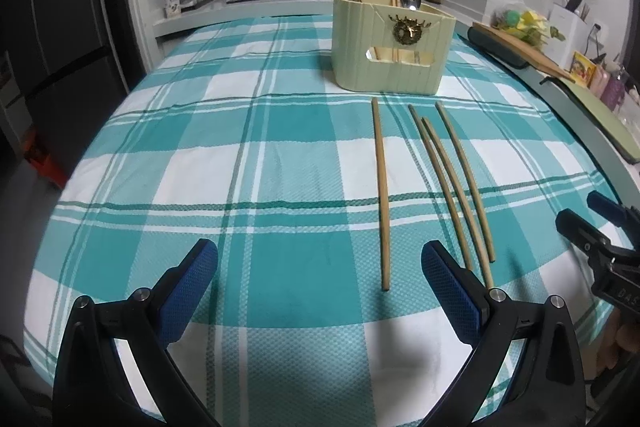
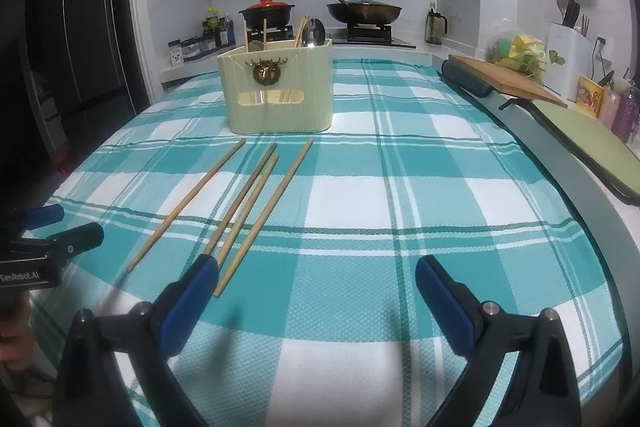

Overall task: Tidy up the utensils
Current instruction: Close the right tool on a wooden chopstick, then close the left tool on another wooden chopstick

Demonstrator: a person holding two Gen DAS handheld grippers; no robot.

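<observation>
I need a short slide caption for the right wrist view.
Open right gripper beside four chopsticks before the utensil holder.

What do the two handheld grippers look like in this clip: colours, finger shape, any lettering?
Both match: black plastic frames with silver round bolts at the finger joints, and two flat, tapering fingers faced with blue textured pads. The left gripper shows white "GenRobot.AI" lettering on its side in the right wrist view. The right gripper bears embossed letters starting "DAS", cut off by the left wrist view's edge. No cables or sleeves are visible.
</observation>
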